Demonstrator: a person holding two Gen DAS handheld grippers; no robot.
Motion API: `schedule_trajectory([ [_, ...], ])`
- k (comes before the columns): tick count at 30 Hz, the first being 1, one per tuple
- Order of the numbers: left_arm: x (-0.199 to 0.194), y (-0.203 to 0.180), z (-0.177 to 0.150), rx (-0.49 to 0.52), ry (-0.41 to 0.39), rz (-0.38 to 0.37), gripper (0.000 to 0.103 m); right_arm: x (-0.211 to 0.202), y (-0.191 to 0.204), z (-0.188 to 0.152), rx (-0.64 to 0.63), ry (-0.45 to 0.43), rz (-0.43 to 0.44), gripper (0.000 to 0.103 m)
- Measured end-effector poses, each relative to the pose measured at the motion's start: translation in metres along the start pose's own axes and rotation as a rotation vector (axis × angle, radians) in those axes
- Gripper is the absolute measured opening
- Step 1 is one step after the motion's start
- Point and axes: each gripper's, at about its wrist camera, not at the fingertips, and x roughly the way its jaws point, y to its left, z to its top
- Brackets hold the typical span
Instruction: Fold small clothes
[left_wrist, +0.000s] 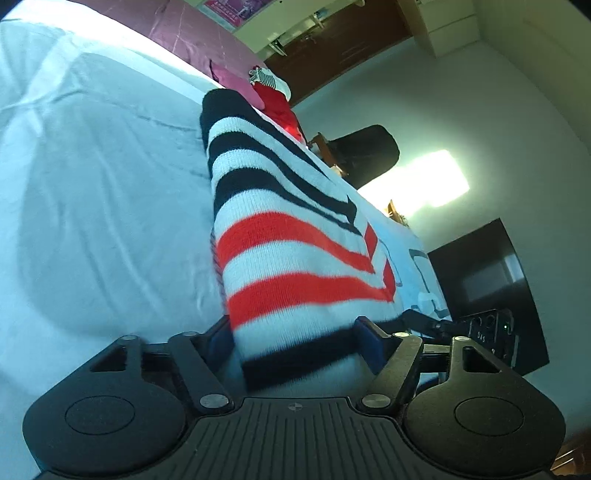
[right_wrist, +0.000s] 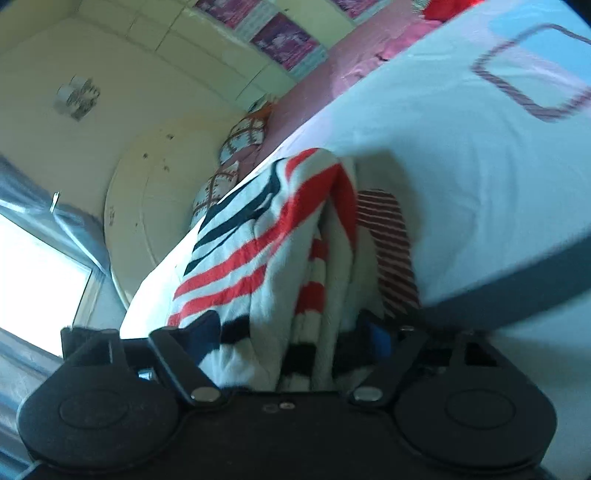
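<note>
The bed (left_wrist: 92, 184) fills most of both views, covered by a pale sheet (right_wrist: 424, 147) with a printed square outline showing in the right wrist view. A dark pink blanket (left_wrist: 177, 33) runs along its far edge. On the sheet lies the striped sweater (left_wrist: 288, 240), white knit with black bands at one end and red bands nearer the camera; its near edge is lifted off the bed and bunched into folds in the right wrist view (right_wrist: 266, 251). A dark chair (left_wrist: 365, 155) stands beyond the bed, and further small clothes (left_wrist: 273, 88), red and striped, sit near the far corner. The left gripper (left_wrist: 295, 343) has its jaws closed on the sweater's black-banded hem. The right gripper (right_wrist: 295, 339) likewise pinches a thick gather of the same sweater between its jaws
</note>
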Motion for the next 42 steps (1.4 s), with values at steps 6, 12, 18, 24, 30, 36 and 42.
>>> schedule_trajectory([
  [6, 0.014, -0.006, 0.009, 0.035, -0.015, 0.022, 0.060, 0.024, 0.013, 0.020, -0.083, 0.046, -0.007, 0.062],
  [12, 0.007, -0.026, 0.005, 0.120, -0.042, 0.097, 0.047, 0.019, 0.035, 0.012, -0.169, 0.028, -0.076, 0.042],
  [18, -0.020, -0.060, 0.003, 0.224, -0.065, 0.147, 0.043, 0.001, 0.067, 0.006, -0.221, -0.010, -0.084, 0.038],
  [24, -0.066, -0.098, 0.004, 0.309, -0.114, 0.156, 0.042, -0.026, 0.106, -0.006, -0.252, -0.050, -0.066, 0.037],
  [30, -0.103, -0.129, 0.009, 0.373, -0.154, 0.151, 0.042, -0.047, 0.143, -0.011, -0.283, -0.100, -0.047, 0.037],
  [36, -0.133, -0.145, 0.008, 0.410, -0.182, 0.168, 0.042, -0.048, 0.164, -0.016, -0.298, -0.116, -0.025, 0.037],
  [42, -0.172, -0.143, 0.001, 0.418, -0.209, 0.179, 0.042, -0.034, 0.198, -0.030, -0.319, -0.113, -0.014, 0.037],
])
